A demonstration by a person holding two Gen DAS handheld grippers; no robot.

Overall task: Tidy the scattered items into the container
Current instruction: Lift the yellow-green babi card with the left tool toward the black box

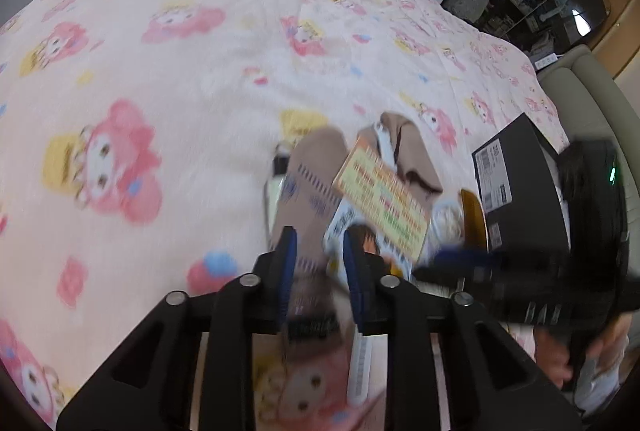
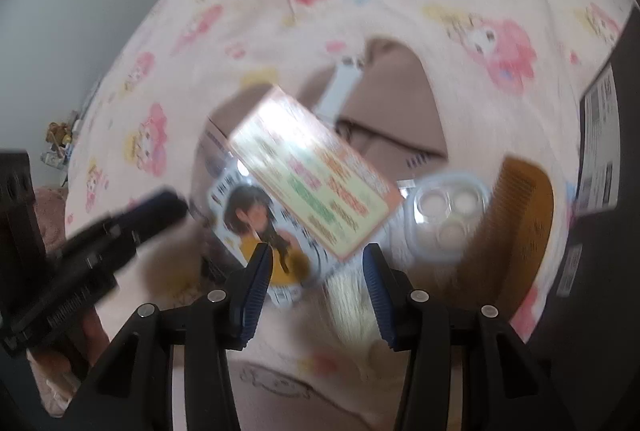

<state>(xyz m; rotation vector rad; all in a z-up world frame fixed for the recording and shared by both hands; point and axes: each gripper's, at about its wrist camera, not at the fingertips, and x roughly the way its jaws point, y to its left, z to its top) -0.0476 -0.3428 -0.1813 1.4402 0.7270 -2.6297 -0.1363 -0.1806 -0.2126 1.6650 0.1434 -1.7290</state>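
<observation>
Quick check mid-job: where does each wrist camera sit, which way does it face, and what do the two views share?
Left wrist: on the left claw, angled down at the bedspread, the sock and the card; the right claw and a hand show.
Right wrist: on the right claw, angled down over the card, the comb and the clear case; the left claw shows.
Shared: card, comb, bedspread, black box.

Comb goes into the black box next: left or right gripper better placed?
Right. The right gripper is open and empty, and the comb lies just to its right, beside the black box. The left gripper is further left, with the beige cloth between its jaws.
</observation>
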